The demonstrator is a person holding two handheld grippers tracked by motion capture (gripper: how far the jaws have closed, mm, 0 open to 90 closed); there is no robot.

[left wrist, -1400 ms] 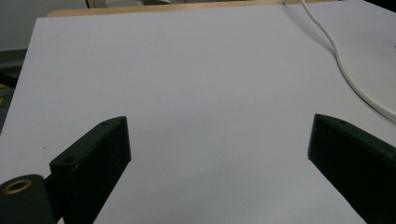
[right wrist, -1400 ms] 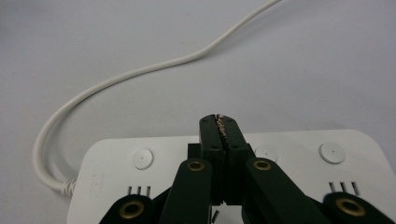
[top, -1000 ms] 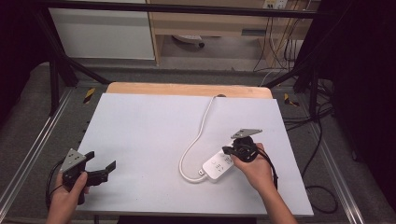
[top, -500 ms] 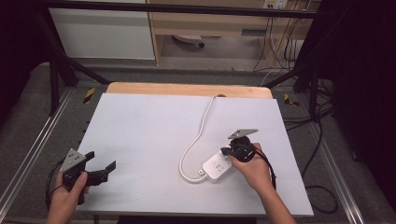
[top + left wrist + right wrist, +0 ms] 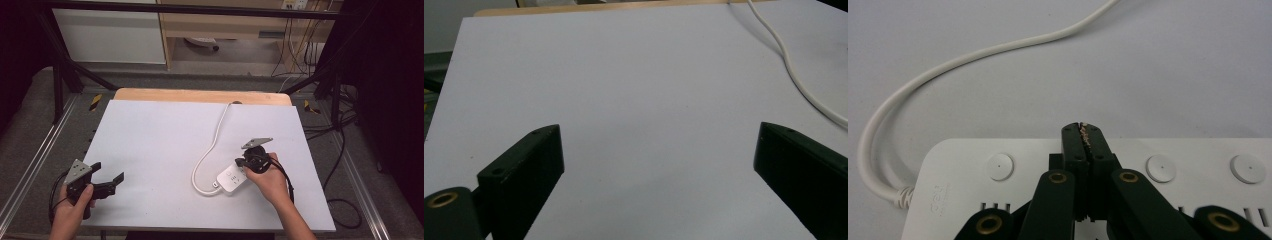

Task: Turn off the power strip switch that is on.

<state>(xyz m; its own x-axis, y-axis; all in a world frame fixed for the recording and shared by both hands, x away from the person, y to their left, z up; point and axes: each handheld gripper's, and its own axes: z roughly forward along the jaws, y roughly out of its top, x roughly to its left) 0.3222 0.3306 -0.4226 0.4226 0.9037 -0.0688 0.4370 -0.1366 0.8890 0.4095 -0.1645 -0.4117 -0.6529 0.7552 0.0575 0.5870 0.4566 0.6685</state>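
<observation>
Left: the black two-jaw left gripper (image 5: 111, 183), jaws spread wide, hovers over the bare white table sheet (image 5: 160, 145). Centre-right: a white rectangular plastic power strip (image 5: 233, 179) lies flat, its white cable (image 5: 214, 142) curving away. Right: the black right gripper (image 5: 242, 163), jaws pressed together, sits over the strip's top face.

- The right hand-held gripper (image 5: 243, 162) is shifting slightly across the white power strip (image 5: 231, 179), its grey plate now tilting a little differently above it.
- The right hand (image 5: 267, 177) is creeping a touch toward the strip's near end.
- In the right gripper view, the jaws are standing pressed together over the strip's top (image 5: 1168, 190), beside a round button (image 5: 1000, 166).
</observation>
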